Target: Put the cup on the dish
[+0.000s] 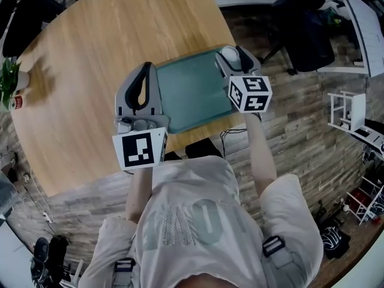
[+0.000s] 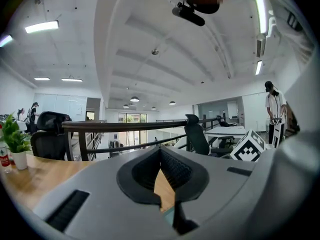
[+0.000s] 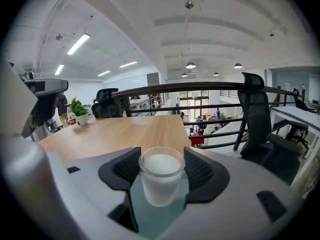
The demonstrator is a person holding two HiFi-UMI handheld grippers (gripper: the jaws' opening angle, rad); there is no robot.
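Left gripper [image 2: 160, 151] shut on nothing, parked at near-left edge of dish [image 1: 186, 95]. Right gripper [image 3: 161, 168] clamped either side of upright cup [image 3: 161, 184], directly over dish's far-right corner; base contact not determinable. Presumably only straight lowering and release remaining. Beyond, table [image 3: 125, 131].

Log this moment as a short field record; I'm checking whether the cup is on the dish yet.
left gripper: shut, empty, over the left edge of the dish
right gripper: shut on the cup
cup: whitish, upright, over the dish's far right corner; cannot tell whether it is set down
dish: teal, rectangular, at the near edge of the table
table: round, wooden; potted plant at its far left
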